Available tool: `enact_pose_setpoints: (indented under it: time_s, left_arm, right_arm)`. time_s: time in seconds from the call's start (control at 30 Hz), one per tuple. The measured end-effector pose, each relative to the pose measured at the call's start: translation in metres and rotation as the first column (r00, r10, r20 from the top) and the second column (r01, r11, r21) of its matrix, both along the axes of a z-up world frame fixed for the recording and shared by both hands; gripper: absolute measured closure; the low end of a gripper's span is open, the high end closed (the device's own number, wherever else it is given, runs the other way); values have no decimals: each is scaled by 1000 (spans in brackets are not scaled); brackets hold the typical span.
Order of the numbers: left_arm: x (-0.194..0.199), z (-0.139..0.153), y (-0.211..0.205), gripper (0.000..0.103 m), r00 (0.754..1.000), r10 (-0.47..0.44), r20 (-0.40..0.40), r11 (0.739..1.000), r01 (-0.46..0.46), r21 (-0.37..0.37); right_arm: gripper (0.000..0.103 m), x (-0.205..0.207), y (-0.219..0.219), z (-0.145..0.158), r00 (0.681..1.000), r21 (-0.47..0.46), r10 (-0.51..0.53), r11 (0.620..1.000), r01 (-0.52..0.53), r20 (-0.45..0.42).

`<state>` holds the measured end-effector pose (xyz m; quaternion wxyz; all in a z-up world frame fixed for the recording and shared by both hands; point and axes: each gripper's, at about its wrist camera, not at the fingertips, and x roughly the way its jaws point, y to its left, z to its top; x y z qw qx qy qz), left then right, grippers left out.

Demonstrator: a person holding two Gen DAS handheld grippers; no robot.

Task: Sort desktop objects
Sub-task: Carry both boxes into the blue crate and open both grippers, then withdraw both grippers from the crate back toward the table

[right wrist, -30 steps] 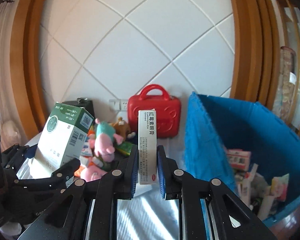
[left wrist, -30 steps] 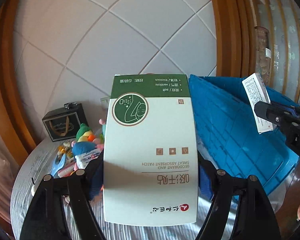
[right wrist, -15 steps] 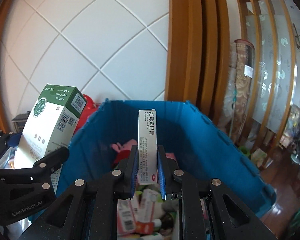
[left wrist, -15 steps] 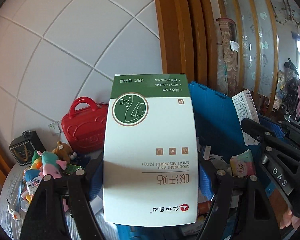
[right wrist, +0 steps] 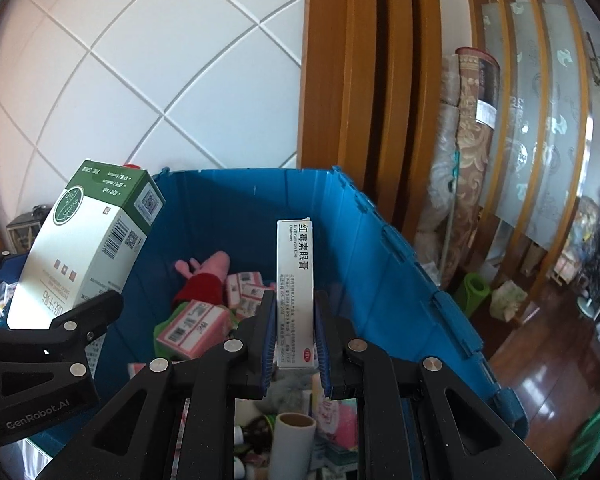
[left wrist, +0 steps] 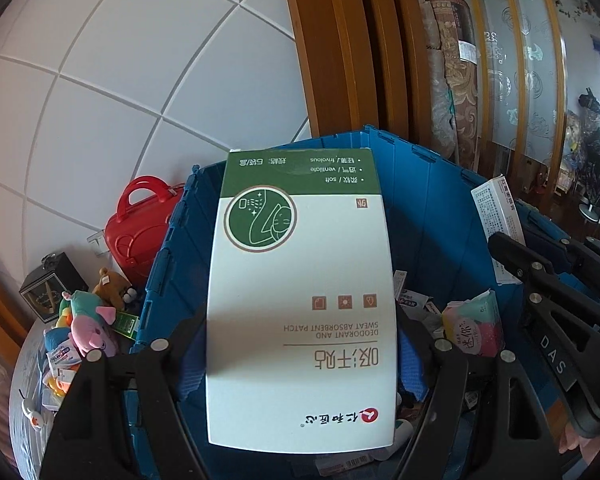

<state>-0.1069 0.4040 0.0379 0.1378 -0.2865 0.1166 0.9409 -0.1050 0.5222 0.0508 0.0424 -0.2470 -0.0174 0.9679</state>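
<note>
I am holding both boxes over the blue bin [right wrist: 384, 264] so each can drop among the sorted packets. My left gripper [left wrist: 300, 344] is clamping the green-and-white box [left wrist: 300, 280] upright by its sides; my right gripper [right wrist: 295, 344] is pinching the slim ointment box [right wrist: 295, 280] by its lower end.

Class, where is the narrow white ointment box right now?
The right gripper holds the ointment box upright over the blue crate, right of the green-and-white box.
</note>
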Motion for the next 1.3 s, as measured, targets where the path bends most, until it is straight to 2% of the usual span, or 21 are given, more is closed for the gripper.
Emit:
enact_pose_setpoints:
  time_s: [0.23,0.27,0.33,0.37,0.4,0.47,0.6,0.83,1.0,1.13,1.3]
  left_arm:
    - [0,0,4,20,1000,23,-18,1000,-23,-8]
    - [0,0,3,20,1000,24,-17,1000,-24,-2]
    - [-2,0,1,19,1000,26,-7,1000,-26,8]
    - [-1,-1,1,19,1000,26,-5,1000,-26,10]
    - [-2,-1,0,19,1000,29,-2,1000,-29,12]
    - [-1,-3,-2,19,999,38,0,999,-38,13]
    - [0,-3,-11,19,999,54,6,998,-54,43]
    - [19,7,-40,19,993,108,-41,990,-103,100]
    - [33,18,-74,19,979,183,-87,978,-172,122]
    - [40,21,-110,15,952,285,-115,956,-273,107]
    - [44,15,-170,13,903,419,-100,906,-407,117]
  right_arm:
    - [84,-2,11,-1,1000,2,-2,1000,2,-6]
    - [80,-2,10,0,1000,5,-5,1000,5,-9]
    - [62,-1,9,0,1000,9,-10,1000,10,-11]
    - [39,0,9,0,1000,9,-11,1000,11,-15]
    - [22,1,9,1,1000,14,-12,1000,12,-20]
    - [18,5,8,3,999,30,-12,999,13,-39]
    - [1,11,11,8,998,34,-18,999,20,-61]
    - [0,24,9,13,996,-2,5,1000,-5,-90]
    - [0,29,-14,15,987,-34,111,993,-116,-118]
    - [0,28,-44,17,968,-44,205,976,-213,-145]
    - [0,27,-87,22,934,-67,308,944,-324,-183]
